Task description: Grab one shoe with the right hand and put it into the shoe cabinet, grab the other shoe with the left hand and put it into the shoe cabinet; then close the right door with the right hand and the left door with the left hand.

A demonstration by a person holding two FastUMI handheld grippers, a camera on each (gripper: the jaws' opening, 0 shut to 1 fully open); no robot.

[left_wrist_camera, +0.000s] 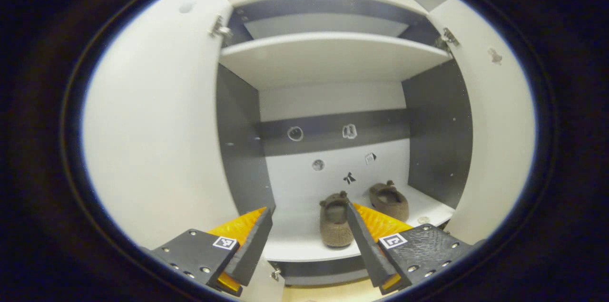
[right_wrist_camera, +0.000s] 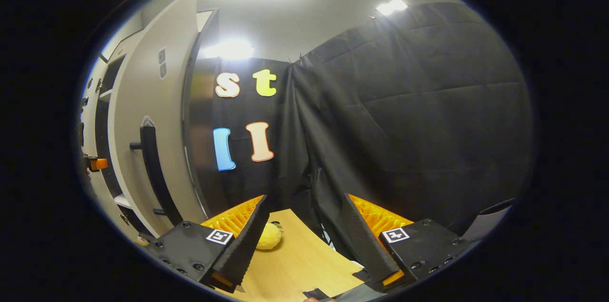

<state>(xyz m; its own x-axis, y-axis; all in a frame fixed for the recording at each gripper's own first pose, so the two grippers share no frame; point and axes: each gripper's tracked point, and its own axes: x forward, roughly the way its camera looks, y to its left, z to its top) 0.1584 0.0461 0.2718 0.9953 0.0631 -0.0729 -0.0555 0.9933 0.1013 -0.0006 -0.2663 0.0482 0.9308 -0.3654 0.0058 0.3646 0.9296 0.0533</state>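
Two brown fuzzy slippers stand side by side on the cabinet's bottom shelf (left_wrist_camera: 304,245): one shoe (left_wrist_camera: 334,225) nearer the front, the other shoe (left_wrist_camera: 390,199) behind it to the right. My left gripper (left_wrist_camera: 309,228) is open just in front of the shelf, with nothing between its fingers. The left door (left_wrist_camera: 157,140) and the right door (left_wrist_camera: 495,126) both stand open. In the right gripper view my right gripper (right_wrist_camera: 304,223) is open and holds nothing, beside the right door's outer face (right_wrist_camera: 135,116) with its dark handle (right_wrist_camera: 154,169).
An upper shelf (left_wrist_camera: 328,57) spans the cabinet above the shoes. A yellow fluffy object (right_wrist_camera: 269,237) lies on the wooden floor (right_wrist_camera: 295,264) by the booth's black cloth wall (right_wrist_camera: 404,126). At the left edge of the right gripper view an orange part (right_wrist_camera: 97,164) shows at the cabinet opening.
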